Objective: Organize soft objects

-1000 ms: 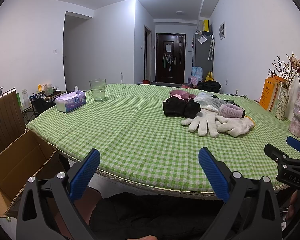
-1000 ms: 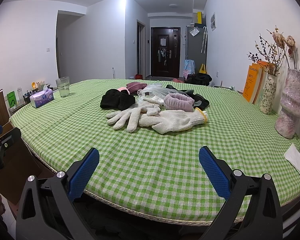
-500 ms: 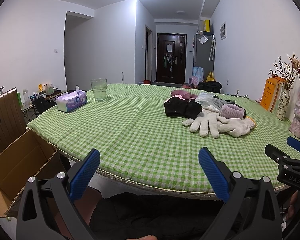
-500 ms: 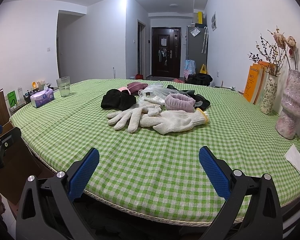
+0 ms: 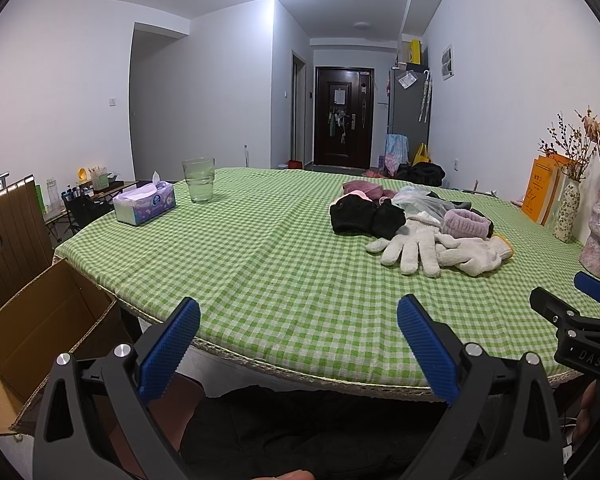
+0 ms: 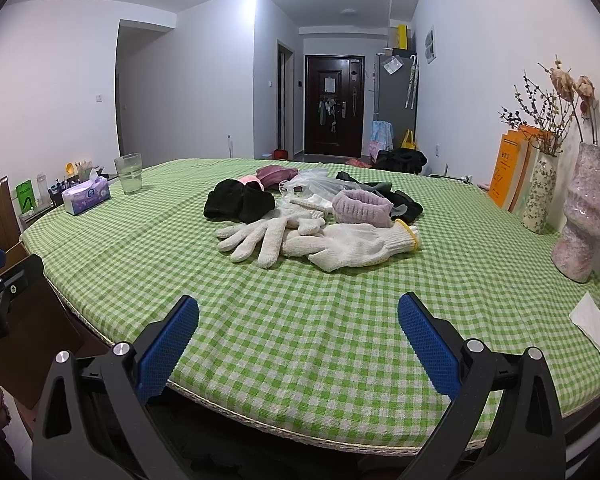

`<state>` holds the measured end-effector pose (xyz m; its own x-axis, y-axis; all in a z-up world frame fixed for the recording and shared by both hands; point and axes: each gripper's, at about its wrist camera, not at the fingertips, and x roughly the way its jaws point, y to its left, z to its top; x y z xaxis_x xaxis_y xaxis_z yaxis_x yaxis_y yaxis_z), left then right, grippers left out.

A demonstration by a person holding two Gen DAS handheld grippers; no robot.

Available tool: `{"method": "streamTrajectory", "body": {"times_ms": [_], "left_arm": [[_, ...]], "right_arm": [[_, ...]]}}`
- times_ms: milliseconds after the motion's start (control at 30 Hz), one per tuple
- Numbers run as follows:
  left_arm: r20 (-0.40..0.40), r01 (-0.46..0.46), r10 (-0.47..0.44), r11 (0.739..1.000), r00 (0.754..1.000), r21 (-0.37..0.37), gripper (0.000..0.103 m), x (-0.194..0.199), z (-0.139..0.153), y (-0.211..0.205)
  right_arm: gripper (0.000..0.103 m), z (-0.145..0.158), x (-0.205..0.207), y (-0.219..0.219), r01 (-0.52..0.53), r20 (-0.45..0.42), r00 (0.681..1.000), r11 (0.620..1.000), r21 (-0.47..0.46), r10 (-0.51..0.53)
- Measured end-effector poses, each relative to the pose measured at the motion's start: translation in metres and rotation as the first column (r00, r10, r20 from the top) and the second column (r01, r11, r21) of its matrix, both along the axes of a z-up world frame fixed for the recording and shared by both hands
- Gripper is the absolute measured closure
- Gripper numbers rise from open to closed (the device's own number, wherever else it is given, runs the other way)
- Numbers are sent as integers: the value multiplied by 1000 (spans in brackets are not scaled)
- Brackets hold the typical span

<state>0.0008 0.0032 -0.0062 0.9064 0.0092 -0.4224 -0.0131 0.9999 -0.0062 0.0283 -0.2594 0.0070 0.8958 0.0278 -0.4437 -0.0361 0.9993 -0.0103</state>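
A heap of soft things lies mid-table on the green checked cloth (image 6: 140, 248): two white knit gloves (image 6: 300, 236), a black hat (image 6: 238, 204), a lilac headband (image 6: 362, 208), a maroon cap (image 6: 276, 172), a clear plastic bag (image 6: 316, 184) and dark gloves (image 6: 404, 204). The left wrist view shows the same white gloves (image 5: 420, 246) and black hat (image 5: 364, 218) far right of centre. My left gripper (image 5: 298, 342) hangs open at the table's near edge, nothing in it. My right gripper (image 6: 298, 342) is open too, short of the gloves.
A tissue box (image 5: 144, 204) and a glass (image 5: 199, 180) stand at the far left. Vases (image 6: 588, 216) with dried flowers and orange books (image 6: 508, 172) line the right wall. A napkin (image 6: 596, 326) lies near right. An open cardboard box (image 5: 32, 332) sits on the floor at left.
Both grippers have edged slightly forward toward the table; the heap looks a little nearer. Both stay open and empty.
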Motion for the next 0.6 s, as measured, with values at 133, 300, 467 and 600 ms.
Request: {"method": "streamTrajectory", "body": {"times_ms": [133, 300, 467, 600], "left_arm": [[-2, 0, 0, 1000, 1000, 0, 7, 0, 0, 0], [-7, -16, 16, 1000, 1000, 1, 7, 5, 0, 2], [-23, -24, 24, 1000, 999, -3, 7, 21, -4, 3], [-45, 10, -10, 1000, 999, 7, 7, 40, -9, -2]], "right_arm": [[7, 0, 1, 0, 4, -2, 1000, 1000, -1, -4], [7, -2, 5, -7, 32, -8, 999, 999, -2, -32], [7, -11, 19, -23, 78, -33, 996, 997, -4, -78], [7, -16, 41, -41, 98, -85, 992, 995, 25, -96]]}}
